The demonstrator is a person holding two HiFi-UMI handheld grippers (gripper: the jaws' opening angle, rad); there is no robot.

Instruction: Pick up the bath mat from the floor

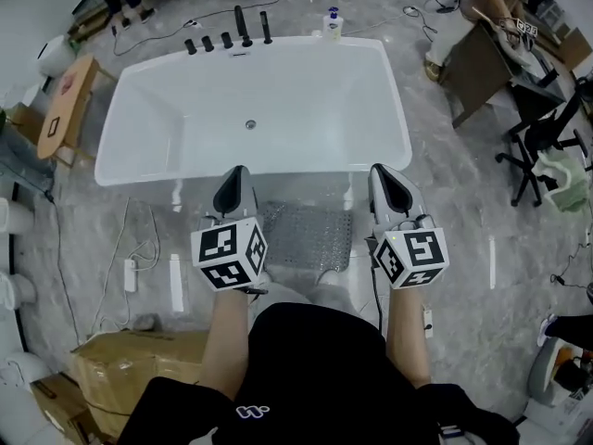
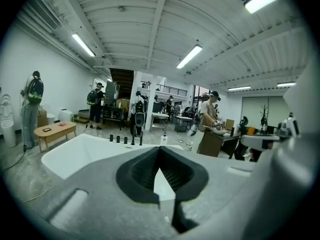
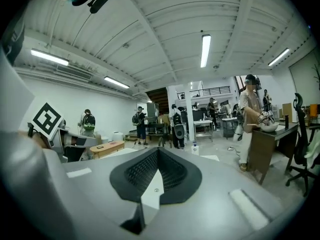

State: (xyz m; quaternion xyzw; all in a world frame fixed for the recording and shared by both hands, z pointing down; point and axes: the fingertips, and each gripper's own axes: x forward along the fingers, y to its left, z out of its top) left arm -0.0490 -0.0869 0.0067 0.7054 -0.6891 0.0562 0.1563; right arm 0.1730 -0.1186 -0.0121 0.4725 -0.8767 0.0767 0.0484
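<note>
The bath mat (image 1: 306, 235), grey and studded, lies flat on the marble floor in front of the white bathtub (image 1: 255, 109). My left gripper (image 1: 238, 171) hangs above the mat's left edge, shut with nothing in it. My right gripper (image 1: 379, 172) is held level with it above the mat's right edge, also shut and empty. In the left gripper view the closed jaws (image 2: 160, 151) point over the tub toward the room. The right gripper view shows its jaws (image 3: 157, 153) closed too, aimed level across the room. My shoes hide the mat's near edge.
Black taps (image 1: 243, 28) and a soap bottle (image 1: 332, 23) stand at the tub's far rim. A cardboard box (image 1: 139, 360) sits at my left, with a power strip and cables (image 1: 130, 272) on the floor. An office chair (image 1: 542, 146) and desk stand right; several people stand farther off.
</note>
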